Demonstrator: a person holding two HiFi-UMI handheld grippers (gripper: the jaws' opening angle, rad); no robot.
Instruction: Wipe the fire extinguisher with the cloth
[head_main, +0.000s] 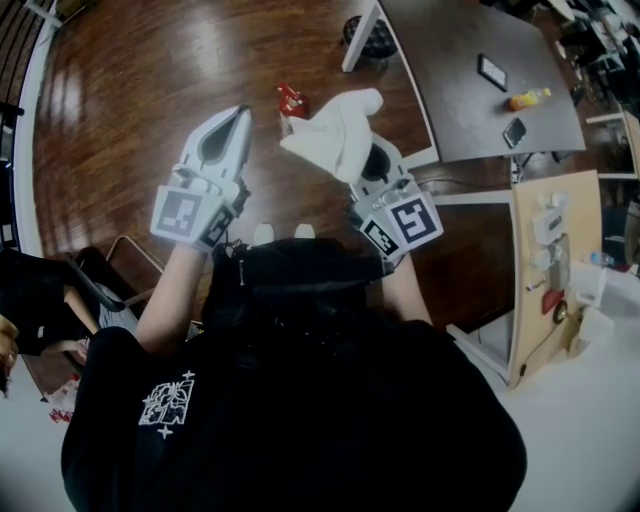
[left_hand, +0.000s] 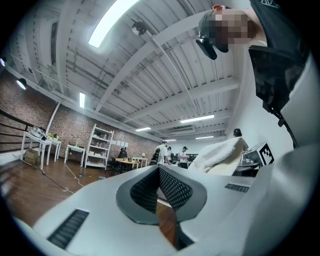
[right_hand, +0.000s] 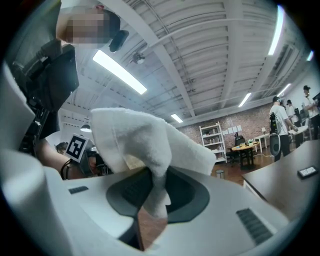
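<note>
Right tongs (right_hand: 154, 192) clamp a fold of the white cloth (right_hand: 145, 137). The bulk is bunched above the jaws, likely to leave a loose pad for wiping. Left tongs (left_hand: 159, 175) are pressed together, empty. The red fire extinguisher (head_main: 292, 100) stands on the wood floor (head_main: 150, 80), upper centre of the head view, well apart from both. Wiping not begun.

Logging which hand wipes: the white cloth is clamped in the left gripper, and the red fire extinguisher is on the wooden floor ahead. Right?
Not quite: the white cloth is clamped in the right gripper, as the right gripper view shows; the left gripper is shut on nothing. The red fire extinguisher is on the wooden floor ahead.
</note>
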